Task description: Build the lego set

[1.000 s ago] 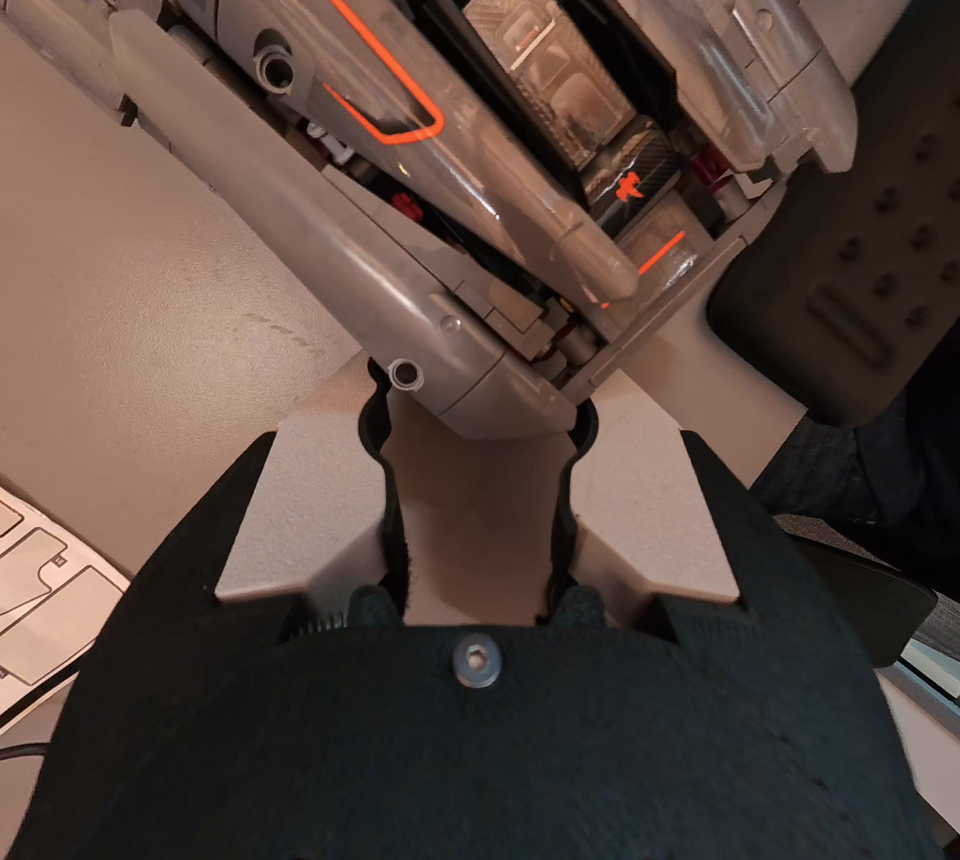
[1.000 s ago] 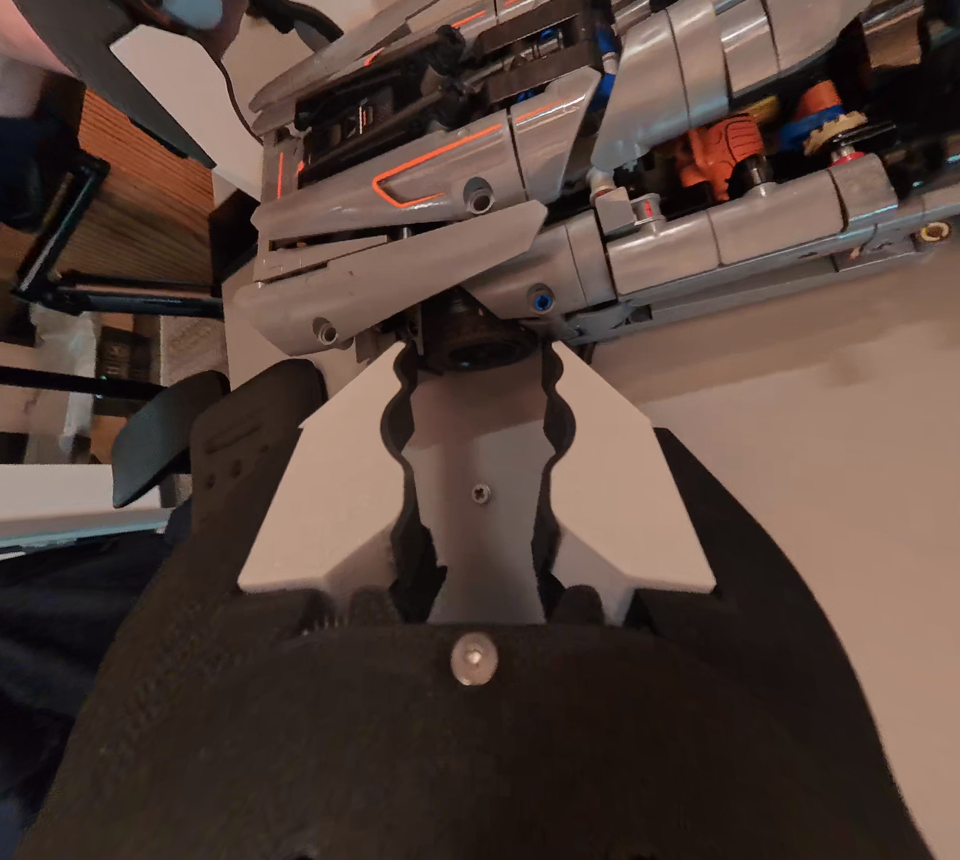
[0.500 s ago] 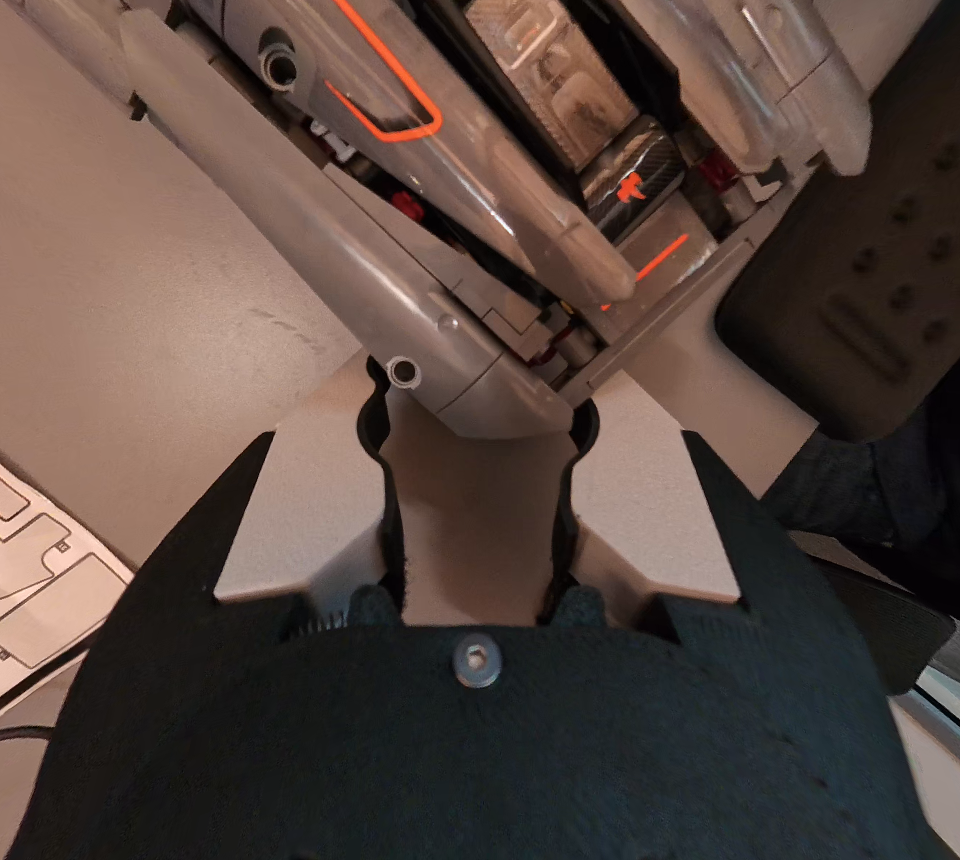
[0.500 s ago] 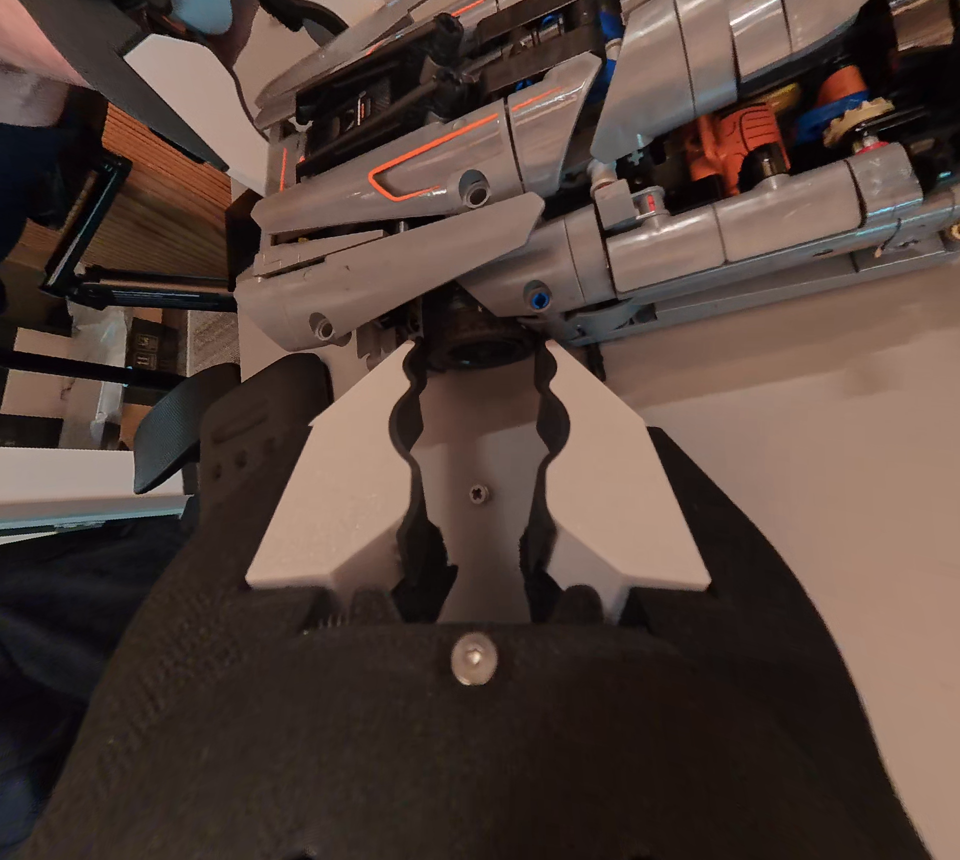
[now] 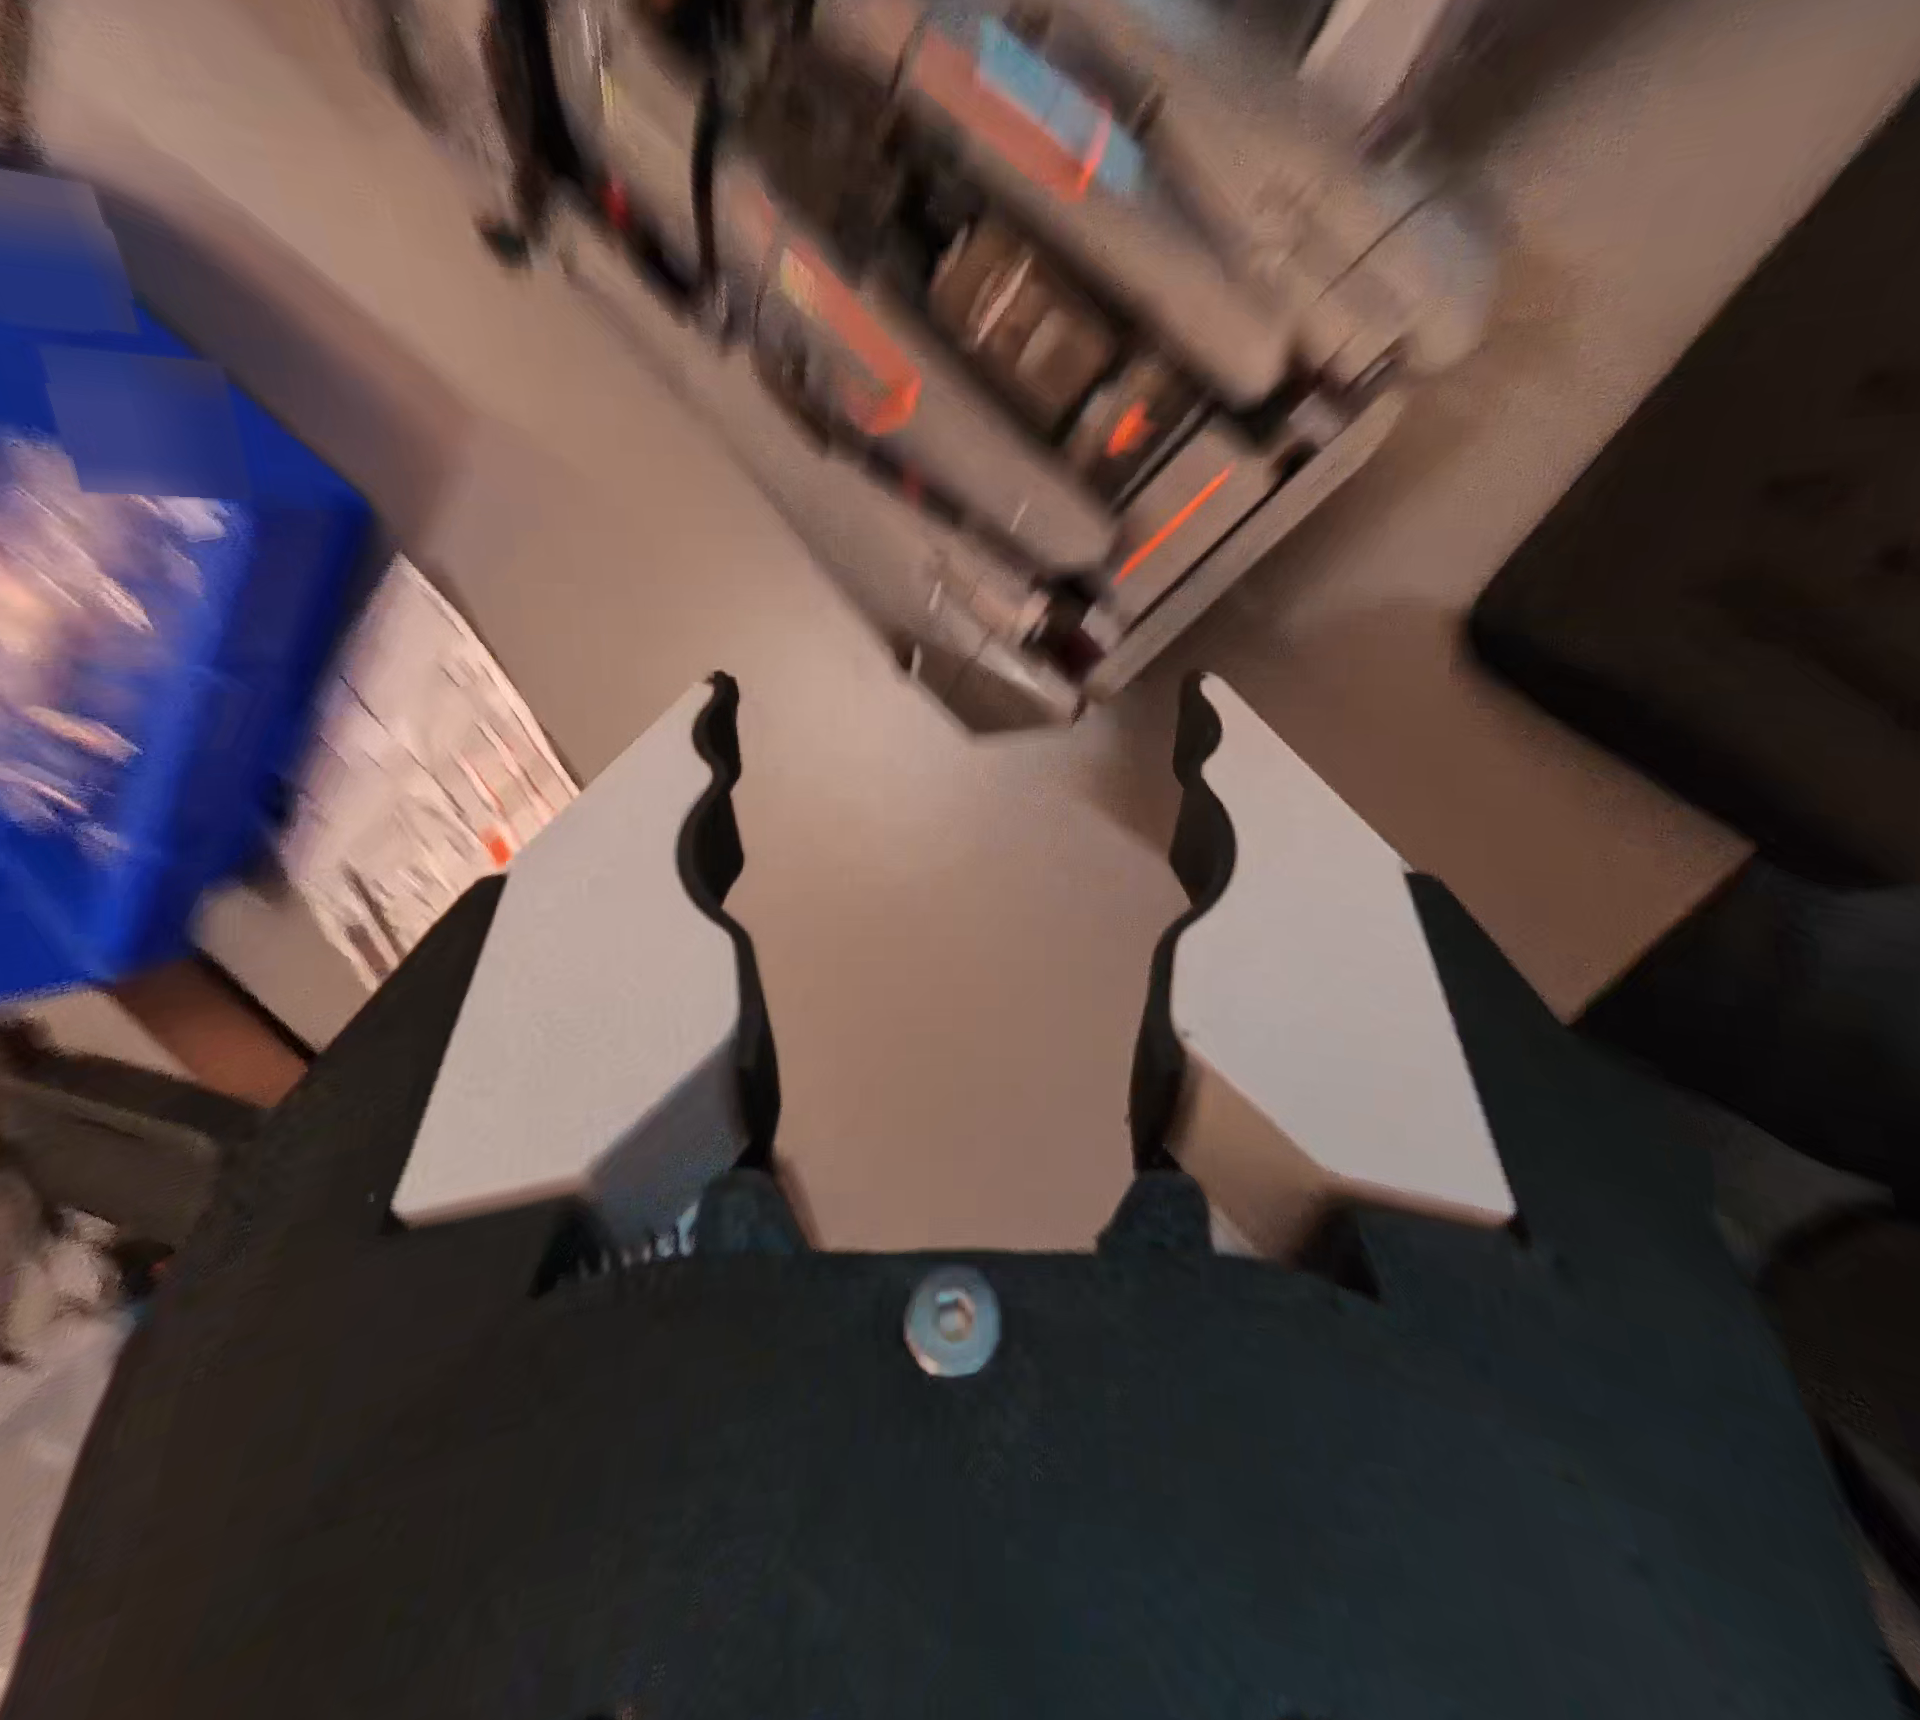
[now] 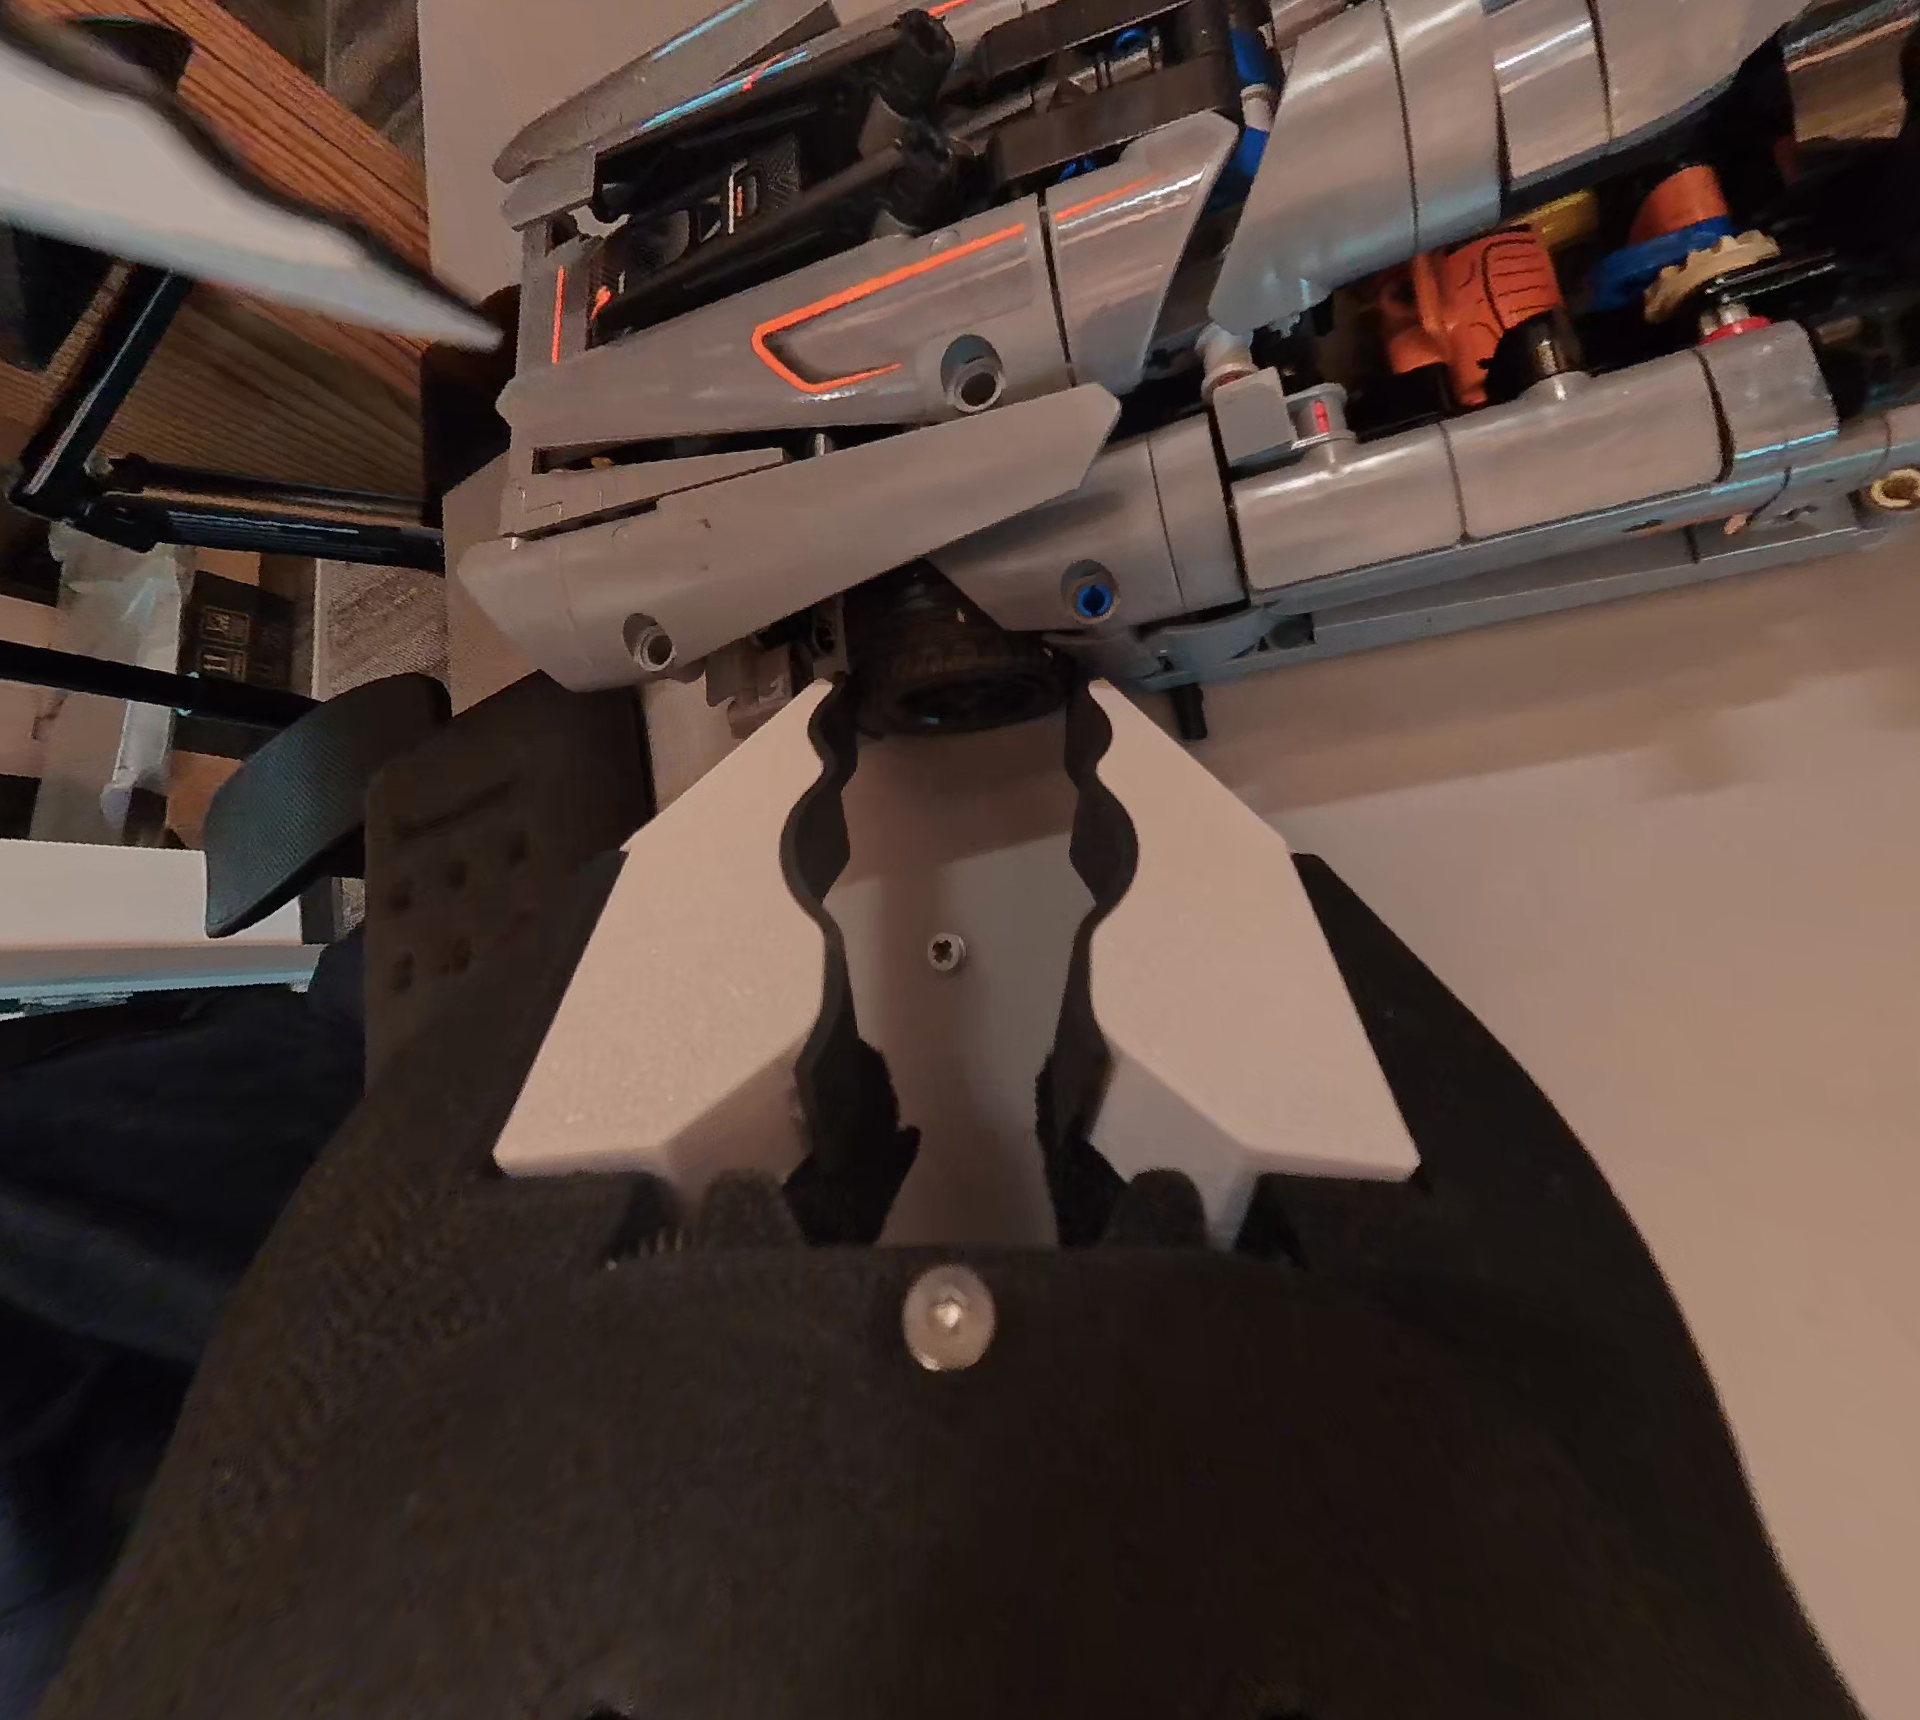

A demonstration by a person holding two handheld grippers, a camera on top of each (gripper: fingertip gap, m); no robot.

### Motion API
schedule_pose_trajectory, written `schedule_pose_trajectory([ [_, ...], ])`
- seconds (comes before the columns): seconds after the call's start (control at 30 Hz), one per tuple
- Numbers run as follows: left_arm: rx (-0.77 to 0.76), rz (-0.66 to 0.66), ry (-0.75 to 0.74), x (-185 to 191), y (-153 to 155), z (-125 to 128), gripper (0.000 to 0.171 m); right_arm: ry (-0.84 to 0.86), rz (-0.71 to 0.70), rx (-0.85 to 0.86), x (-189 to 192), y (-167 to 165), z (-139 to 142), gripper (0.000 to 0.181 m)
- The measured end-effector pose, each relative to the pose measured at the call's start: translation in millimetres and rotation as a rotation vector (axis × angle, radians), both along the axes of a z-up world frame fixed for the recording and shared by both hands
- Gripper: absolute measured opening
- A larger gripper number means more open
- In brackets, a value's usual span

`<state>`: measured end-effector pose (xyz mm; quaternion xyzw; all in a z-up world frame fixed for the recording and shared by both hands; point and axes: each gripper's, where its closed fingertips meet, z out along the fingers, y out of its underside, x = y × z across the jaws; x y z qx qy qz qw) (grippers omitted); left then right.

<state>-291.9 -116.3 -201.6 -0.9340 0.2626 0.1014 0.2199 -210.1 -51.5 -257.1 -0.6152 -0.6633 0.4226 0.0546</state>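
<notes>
Right wrist view: the right gripper [image 6: 951, 704] is seen with its jaws pinching a black wheel [image 6: 951, 662] under the grey lego car [image 6: 1039, 382], which lies across the desk [image 6: 1558, 943] from 9 to 3 o'clock. In the blurred left wrist view, the left gripper [image 5: 956, 694] is shown with jaws spread and empty, the car's end just beyond at 12 o'clock. A blue box [image 5: 145, 590] is seen at 9 o'clock.
</notes>
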Motion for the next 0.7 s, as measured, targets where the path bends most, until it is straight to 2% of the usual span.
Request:
schedule_pose_trajectory([
  [0.03,0.062,-0.074,0.043,17,10,8,0.086,-0.001,0.001,-0.002,0,0,0,0.039],
  [0.1,0.094,-0.198,0.161,46,23,10,0.087,0.002,0.001,0.000,0,0,0,0.039],
  [0.2,0.105,-0.357,0.240,85,38,-5,0.090,0.009,0.003,0.006,1,0,0,0.039],
  [0.27,0.107,-0.401,0.324,87,47,-15,0.086,0.011,0.003,0.004,1,0,0,0.039],
  [0.33,0.125,-0.455,0.344,94,53,-22,0.076,0.014,0.005,0.010,2,0,0,0.039],
  [0.37,0.111,-0.470,0.368,94,55,-28,0.072,0.015,0.005,0.012,2,0,0,0.039],
  [0.47,0.063,-0.473,0.439,86,59,-41,0.073,0.017,0.006,0.013,2,0,0,0.039],
  [0.7,0.072,-0.454,0.433,82,60,-42,0.077,0.020,0.018,0.028,4,0,-1,0.038],
])
